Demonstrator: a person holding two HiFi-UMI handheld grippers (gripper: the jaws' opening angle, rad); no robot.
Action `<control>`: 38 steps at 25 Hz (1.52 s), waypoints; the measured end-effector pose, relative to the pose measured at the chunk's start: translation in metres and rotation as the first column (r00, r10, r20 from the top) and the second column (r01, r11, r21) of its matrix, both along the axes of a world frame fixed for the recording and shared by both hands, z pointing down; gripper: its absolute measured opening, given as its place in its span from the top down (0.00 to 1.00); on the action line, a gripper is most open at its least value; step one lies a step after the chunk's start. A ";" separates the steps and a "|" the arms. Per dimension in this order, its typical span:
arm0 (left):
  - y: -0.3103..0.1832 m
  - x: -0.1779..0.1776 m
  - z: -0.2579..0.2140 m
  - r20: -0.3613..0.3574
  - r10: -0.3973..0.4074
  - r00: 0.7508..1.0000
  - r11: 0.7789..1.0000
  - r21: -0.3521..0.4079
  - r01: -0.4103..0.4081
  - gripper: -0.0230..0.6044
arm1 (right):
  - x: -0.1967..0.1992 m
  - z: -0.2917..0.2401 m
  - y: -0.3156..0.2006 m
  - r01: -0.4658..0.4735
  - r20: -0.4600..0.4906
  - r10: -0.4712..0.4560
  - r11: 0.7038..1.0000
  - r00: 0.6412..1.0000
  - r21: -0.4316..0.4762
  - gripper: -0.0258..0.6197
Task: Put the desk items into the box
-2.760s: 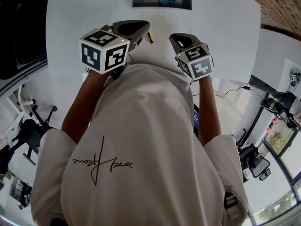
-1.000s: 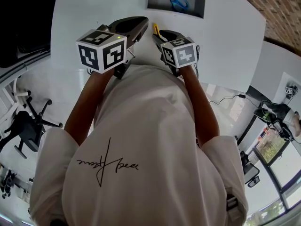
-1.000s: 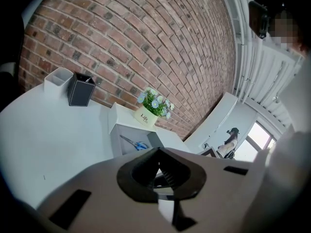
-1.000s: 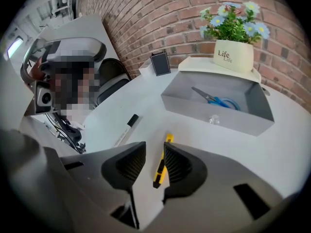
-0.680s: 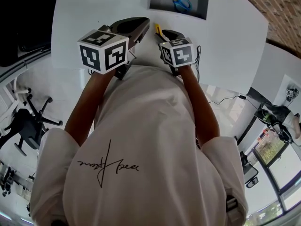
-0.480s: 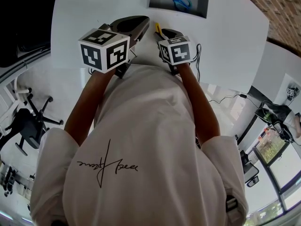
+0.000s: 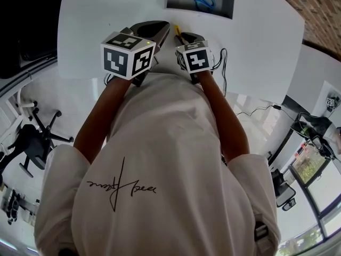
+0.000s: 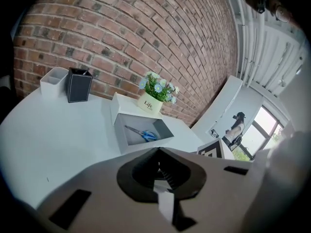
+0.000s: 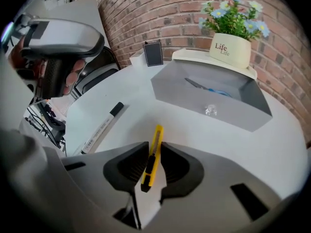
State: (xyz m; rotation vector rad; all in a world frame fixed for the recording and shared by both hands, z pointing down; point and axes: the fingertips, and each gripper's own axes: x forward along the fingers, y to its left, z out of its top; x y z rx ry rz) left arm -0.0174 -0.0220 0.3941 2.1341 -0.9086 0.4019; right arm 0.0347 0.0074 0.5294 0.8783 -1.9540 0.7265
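Note:
A yellow utility knife (image 9: 151, 155) lies on the white table, its length running between the jaws of my right gripper (image 9: 154, 147). The jaws are closing and their tips touch the knife's sides. In the head view the knife's end (image 7: 177, 32) pokes out ahead of the right gripper (image 7: 184, 36). The grey box (image 9: 212, 108) stands beyond it with blue-handled scissors (image 9: 206, 88) inside. My left gripper (image 8: 158, 150) is shut on nothing and hovers close to the left of the right one. A white marker with a black cap (image 9: 102, 126) lies to the knife's left.
A pot of flowers (image 9: 232, 47) stands behind the box on its lid. A black holder (image 8: 78, 85) and a white holder (image 8: 53, 81) stand by the brick wall. A cable (image 7: 222, 68) hangs over the table's near edge on the right.
The right gripper has moved left to the knife and its jaws have come in round it. The left gripper has shifted a little to the right, still shut.

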 end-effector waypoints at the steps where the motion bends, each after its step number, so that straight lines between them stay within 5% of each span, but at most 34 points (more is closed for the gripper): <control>1: 0.000 0.000 0.001 0.001 0.000 1.000 1.000 -0.002 0.000 0.96 | 0.000 0.000 0.000 0.009 -0.011 -0.009 1.000 1.000 0.010 0.81; 38: 0.003 0.009 0.009 -0.013 0.029 0.999 0.999 -0.044 -0.030 0.96 | 0.021 -0.019 0.001 0.026 0.068 -0.023 0.999 0.997 -0.044 0.84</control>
